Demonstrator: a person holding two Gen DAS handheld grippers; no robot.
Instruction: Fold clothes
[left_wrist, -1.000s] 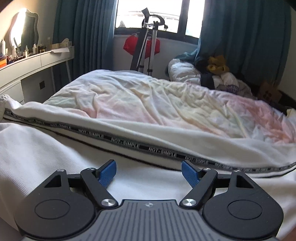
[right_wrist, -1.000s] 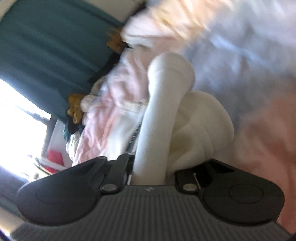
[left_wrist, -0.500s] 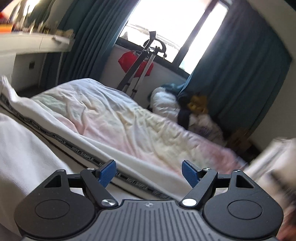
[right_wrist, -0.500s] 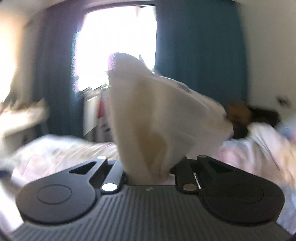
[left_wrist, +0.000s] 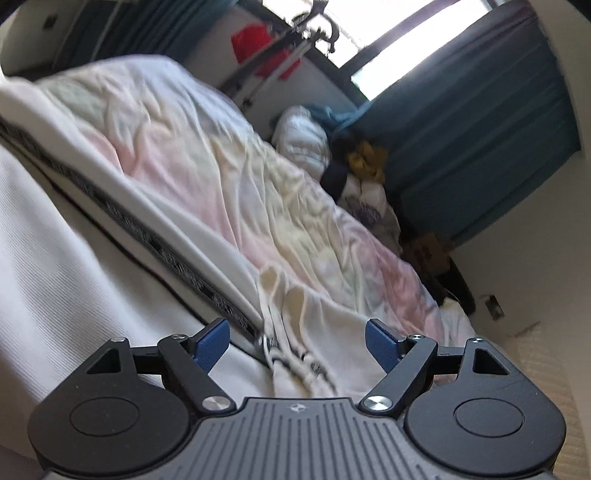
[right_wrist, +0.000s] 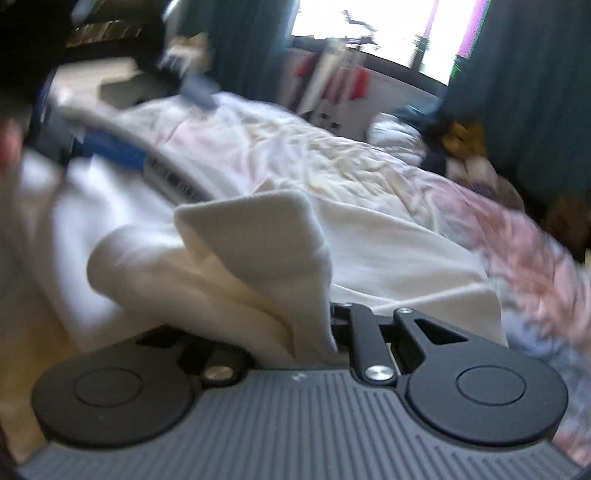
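Note:
A cream-white garment (left_wrist: 74, 266) with a black lettered stripe (left_wrist: 173, 258) lies across the near part of the bed. My left gripper (left_wrist: 297, 343) is open and empty, its blue pads (left_wrist: 210, 343) spread just above a bunched fold of the garment (left_wrist: 295, 343). My right gripper (right_wrist: 314, 332) is shut on a thick fold of the same white garment (right_wrist: 258, 236), which rises out of the jaws and hides the fingertips. The rest of the cloth (right_wrist: 399, 251) trails over the bed.
A rumpled pastel bedspread (left_wrist: 229, 162) covers the bed. A pile of clothes and a white duvet (left_wrist: 306, 136) sits by the teal curtains (left_wrist: 480, 147). A stand with a red item (left_wrist: 266, 48) is under the window. A beige floor (left_wrist: 546, 369) shows at the right.
My right gripper has swung the held fold down from high in the air to low over the bed. My left gripper has tilted and moved right, over a bunched fold of cloth.

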